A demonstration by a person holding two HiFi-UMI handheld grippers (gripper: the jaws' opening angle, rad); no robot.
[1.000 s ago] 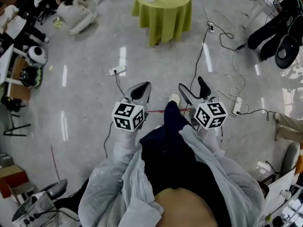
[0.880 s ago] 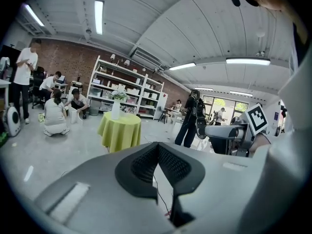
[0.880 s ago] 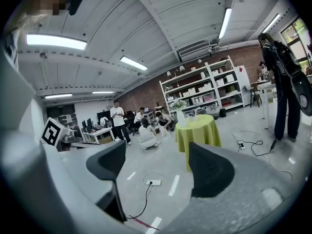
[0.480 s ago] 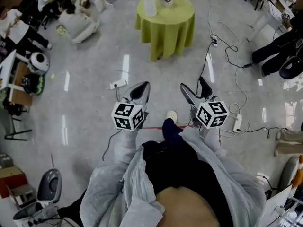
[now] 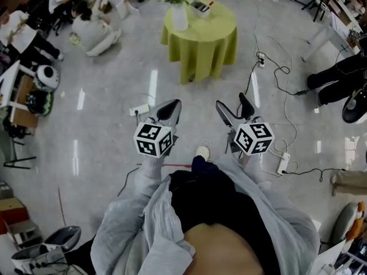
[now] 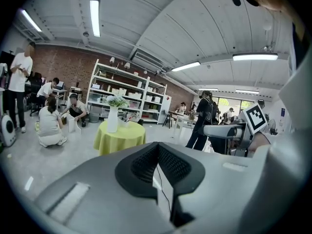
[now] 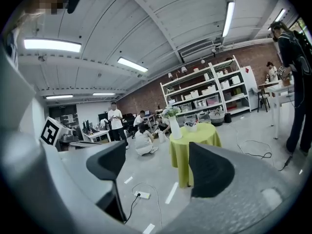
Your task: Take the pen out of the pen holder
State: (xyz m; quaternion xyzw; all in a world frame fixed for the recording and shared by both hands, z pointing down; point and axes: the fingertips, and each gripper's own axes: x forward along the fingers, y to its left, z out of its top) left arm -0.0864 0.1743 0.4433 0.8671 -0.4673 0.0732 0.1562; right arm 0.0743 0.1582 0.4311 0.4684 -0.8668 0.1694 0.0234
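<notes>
The left gripper (image 5: 169,111) is held out in front of the person with its jaws pressed together and nothing between them; its own view shows only a thin seam where the pads meet. Far ahead of it, and a little to its right, stands a round table (image 5: 213,36) under a yellow-green cloth, with a white vase (image 5: 179,17) of flowers on top. Just right of the vase sits the pen holder (image 5: 200,7), a small pale container. Something with a red tip pokes from it, probably the pen (image 5: 210,3), though it is too small to be sure. The right gripper (image 5: 234,109) is level with the left one, its jaws spread wide and empty, with open floor and the table showing through the gap. A cable (image 5: 274,44) trails over the floor ahead of it and to its right. As for the task, nothing is done yet: the pen sits in its holder, well apart from both grippers. Left to do are the walk to the table, the reach for the holder, the grip and the lift.
</notes>
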